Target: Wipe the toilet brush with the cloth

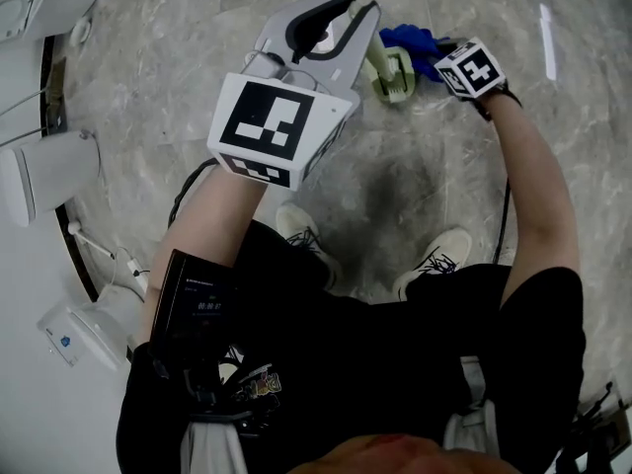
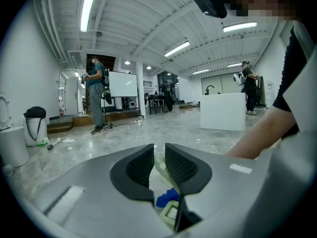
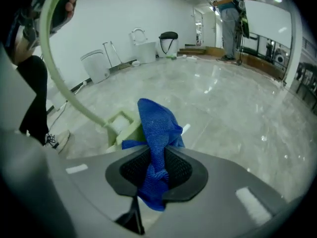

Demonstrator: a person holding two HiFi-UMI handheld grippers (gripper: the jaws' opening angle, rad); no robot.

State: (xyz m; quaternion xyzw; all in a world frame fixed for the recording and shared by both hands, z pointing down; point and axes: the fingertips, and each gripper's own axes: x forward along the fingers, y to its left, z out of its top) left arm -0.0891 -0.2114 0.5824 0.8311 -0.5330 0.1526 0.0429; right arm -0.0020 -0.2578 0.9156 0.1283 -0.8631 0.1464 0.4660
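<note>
The pale green toilet brush has its head (image 1: 393, 75) hanging over the marble floor, and its curved handle (image 3: 62, 83) runs up to my left gripper (image 1: 341, 10). That gripper is raised in the middle of the head view and is shut on the handle (image 2: 159, 166), which shows as a thin green strip between the pads. My right gripper (image 3: 157, 171) is shut on a blue cloth (image 3: 157, 128). The cloth bunches out past the jaws and lies against the brush head (image 3: 121, 127). In the head view the cloth (image 1: 415, 45) sits just right of the brush head, beside the right gripper's marker cube (image 1: 477, 67).
A white toilet (image 1: 44, 171) and wall fittings stand at the left. The person's two shoes (image 1: 308, 237) (image 1: 434, 257) are on the floor below the brush. Farther off are a black-lidded bin (image 3: 168, 42), a white block (image 2: 223, 111) and people standing.
</note>
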